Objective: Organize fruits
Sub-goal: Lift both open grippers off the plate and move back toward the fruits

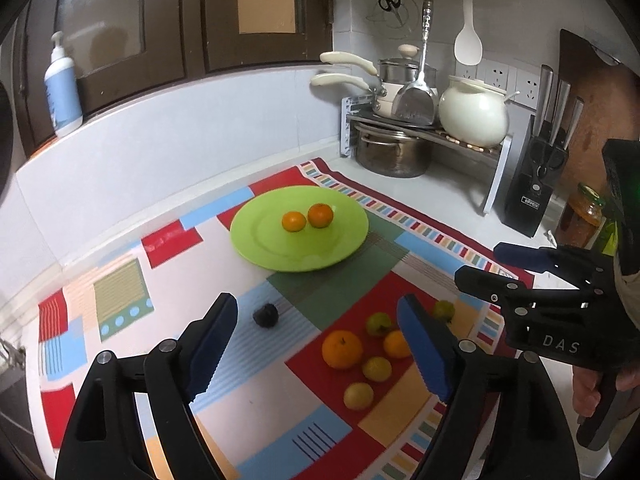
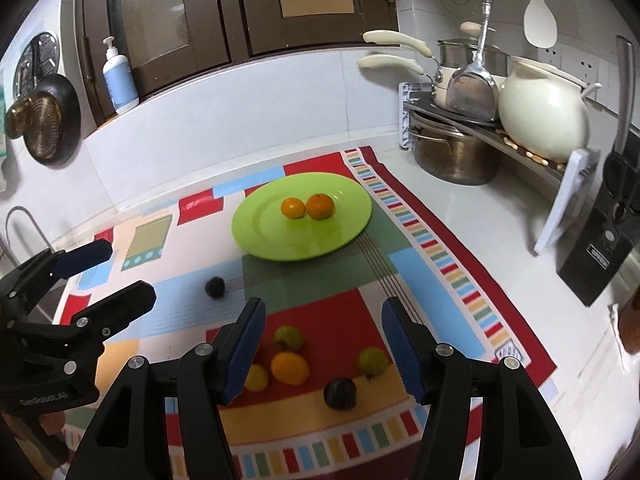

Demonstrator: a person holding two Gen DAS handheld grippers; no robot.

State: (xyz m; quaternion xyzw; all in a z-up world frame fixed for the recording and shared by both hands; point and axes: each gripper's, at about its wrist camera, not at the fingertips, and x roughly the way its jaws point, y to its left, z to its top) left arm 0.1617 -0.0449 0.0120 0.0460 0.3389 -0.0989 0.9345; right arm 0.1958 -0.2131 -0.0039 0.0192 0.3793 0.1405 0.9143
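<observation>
Both tools, left (image 1: 320, 344) and right (image 2: 322, 350), hung released over loose fruit; two oranges (image 1: 307, 218) sat on the plate (image 1: 256, 248) ahead. Next: grasp another fruit.

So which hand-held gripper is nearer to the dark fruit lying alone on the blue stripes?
Left. The left hand-held gripper has the dark fruit just ahead; the right hand-held gripper is off to its right.
</observation>
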